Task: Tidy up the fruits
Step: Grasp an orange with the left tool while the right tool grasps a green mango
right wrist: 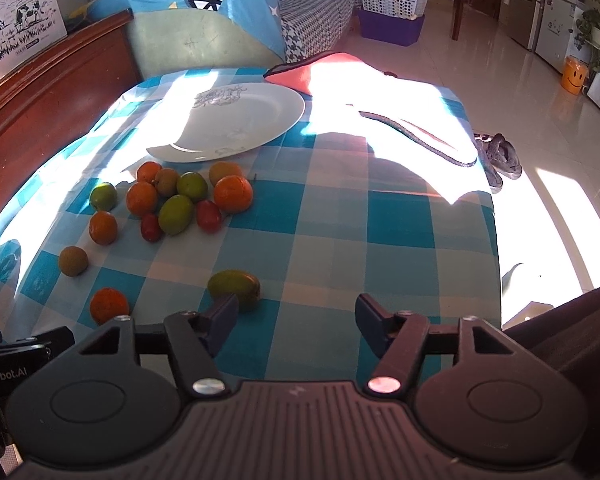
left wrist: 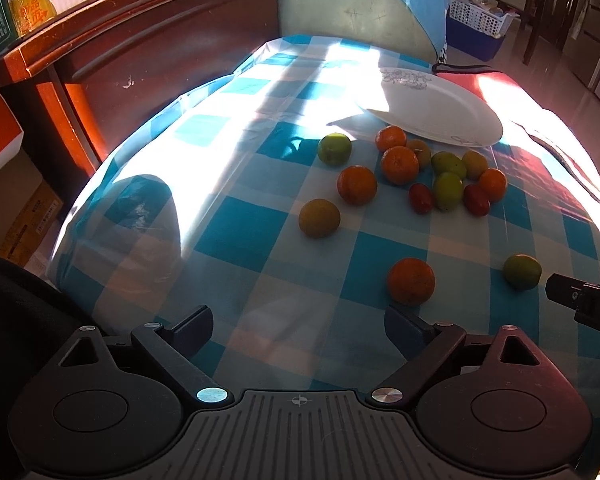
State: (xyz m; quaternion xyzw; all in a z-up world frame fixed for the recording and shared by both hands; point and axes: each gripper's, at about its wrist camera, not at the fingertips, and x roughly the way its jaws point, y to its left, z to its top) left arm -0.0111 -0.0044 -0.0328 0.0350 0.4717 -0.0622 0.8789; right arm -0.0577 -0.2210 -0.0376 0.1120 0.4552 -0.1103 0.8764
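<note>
fruits (right wrist: 172, 204): small, round | orange, green, red mix | loose by plate (right wrist: 236, 120)

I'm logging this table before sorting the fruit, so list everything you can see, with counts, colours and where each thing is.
oranges: five, orange, four in or by the cluster before the plate, one alone at the near side
green and yellowish fruits: seven, green to yellow-brown, four in the cluster, three scattered around it
small red fruits: two, dark red, near edge of the cluster
plate: one, white with grey floral print, empty, behind the cluster
tablecloth: one, blue and white check, under everything
red cloth: one, red-orange, far side beside the plate
basket: one, white, in the room beyond the table
left gripper: one, black, fingers open, nothing between
right gripper: one, black, fingers open, nothing between
</note>
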